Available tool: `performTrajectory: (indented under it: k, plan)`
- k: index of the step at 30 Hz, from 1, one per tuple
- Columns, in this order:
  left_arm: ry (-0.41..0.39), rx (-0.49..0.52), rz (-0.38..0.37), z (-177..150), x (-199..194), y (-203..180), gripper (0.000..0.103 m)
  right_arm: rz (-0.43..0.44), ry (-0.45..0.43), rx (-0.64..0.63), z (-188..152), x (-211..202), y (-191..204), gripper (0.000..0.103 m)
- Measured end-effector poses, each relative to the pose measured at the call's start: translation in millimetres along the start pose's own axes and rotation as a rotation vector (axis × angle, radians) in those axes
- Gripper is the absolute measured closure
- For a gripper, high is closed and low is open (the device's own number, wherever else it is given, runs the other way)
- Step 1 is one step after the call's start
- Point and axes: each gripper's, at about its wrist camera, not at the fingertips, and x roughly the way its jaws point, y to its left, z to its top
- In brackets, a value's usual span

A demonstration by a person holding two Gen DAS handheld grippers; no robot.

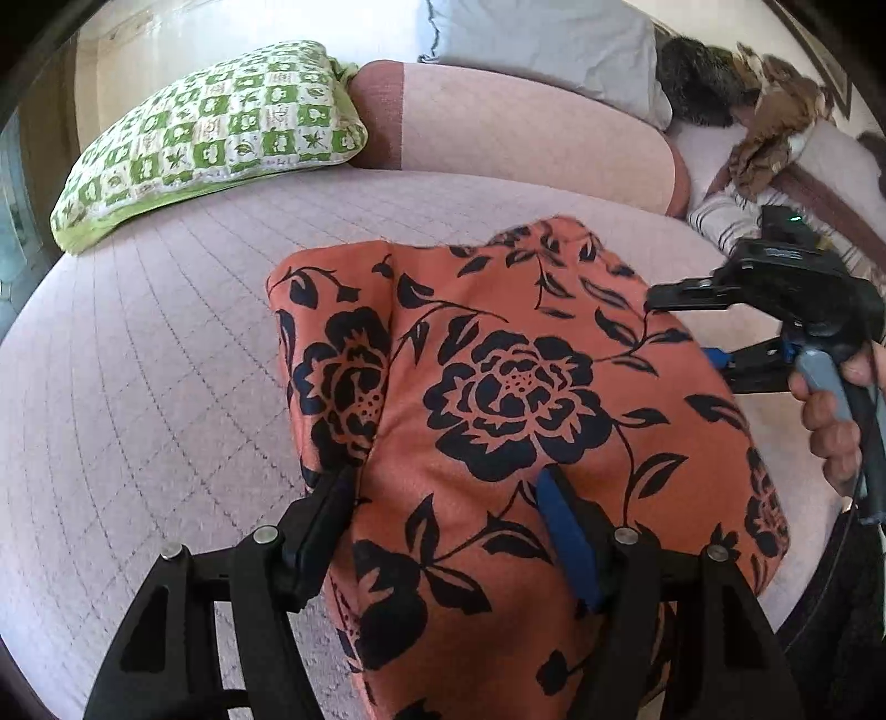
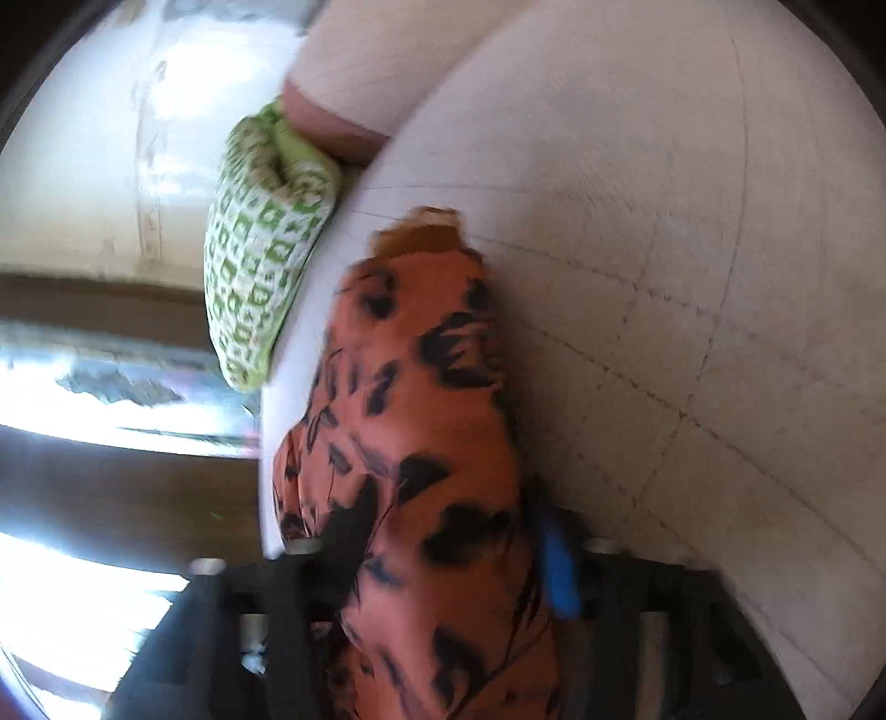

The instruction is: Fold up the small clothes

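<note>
The cloth (image 1: 498, 387) is orange with black roses and leaves. Beyond it, the pillow (image 1: 216, 133) is green-and-white checked; the bed (image 1: 138, 360) is pale pink, quilted.

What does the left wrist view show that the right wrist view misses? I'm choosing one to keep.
Only the left wrist view shows the right gripper from outside, the hand holding it and a grey pillow. Only the right wrist view shows bright windows. Both show the orange floral garment, green checked pillow and quilted bed.

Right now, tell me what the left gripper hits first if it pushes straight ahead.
The left gripper already has the orange floral cloth between its fingers, so it meets that cloth first; beyond lies the pink quilted bed, depth uncertain.
</note>
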Motion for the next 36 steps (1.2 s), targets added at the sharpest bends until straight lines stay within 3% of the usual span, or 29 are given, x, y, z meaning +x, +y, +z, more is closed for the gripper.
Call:
performTrajectory:
  k: [2, 6, 8, 10, 11, 13, 18, 21, 22, 23, 25, 26, 28, 29, 30, 31, 34, 36]
  plan:
    - [-0.020, -0.030, -0.004, 1, -11, 0, 0.033, -0.041, -0.045, -0.123, -12, -23, 28, 0.038]
    - [-0.094, -0.105, -0.012, -5, -44, 4, 0.033, 0.012, -0.064, -0.278, -47, -49, 64, 0.035]
    - [-0.110, -0.164, -0.017, -14, -54, 14, 0.030, 0.039, -0.011, -0.306, -61, -36, 71, 0.023]
    - [-0.043, -0.212, -0.020, -23, -43, 25, 0.029, -0.026, 0.067, -0.282, -70, -5, 55, 0.022]
    - [-0.011, -0.224, -0.004, -26, -38, 29, 0.030, -0.028, 0.077, -0.251, -71, 4, 41, 0.022]
    - [-0.013, -0.252, -0.022, -27, -42, 40, 0.030, -0.014, 0.033, -0.234, -71, -9, 50, 0.022]
    - [-0.083, -0.306, -0.099, 10, -42, 71, 0.030, -0.068, 0.025, -0.366, -75, -14, 74, 0.021]
    - [-0.020, -0.333, -0.144, 43, -7, 91, 0.030, -0.063, 0.054, -0.310, -78, -9, 56, 0.021]
    - [0.010, -0.340, -0.168, 51, 7, 98, 0.034, -0.054, 0.039, -0.313, -79, -12, 55, 0.021]
    - [0.053, -0.347, -0.195, 61, 25, 103, 0.051, -0.049, 0.031, -0.317, -81, -13, 54, 0.021]
    - [0.127, -0.343, -0.215, 71, 46, 105, 0.073, -0.048, 0.033, -0.324, -82, -13, 53, 0.021]
    - [0.125, -0.330, -0.202, 77, 50, 103, 0.077, -0.048, 0.035, -0.325, -79, -6, 57, 0.021]
    - [0.033, -0.239, -0.197, 85, 35, 91, 0.082, -0.043, 0.043, -0.331, -79, -9, 57, 0.021]
    - [-0.014, -0.181, -0.178, 86, 33, 85, 0.082, -0.036, 0.043, -0.333, -79, -12, 56, 0.021]
    - [0.026, -0.165, -0.140, 82, 47, 85, 0.082, -0.030, 0.039, -0.331, -80, -17, 55, 0.021]
    - [0.137, -0.190, -0.088, 72, 76, 94, 0.076, -0.027, 0.033, -0.331, -81, -16, 53, 0.021]
    - [0.102, -0.301, -0.142, 71, 66, 107, 0.067, -0.044, 0.033, -0.371, -87, -14, 60, 0.020]
    - [0.043, -0.274, -0.121, 71, 44, 101, 0.056, -0.054, 0.034, -0.386, -91, -18, 63, 0.020]
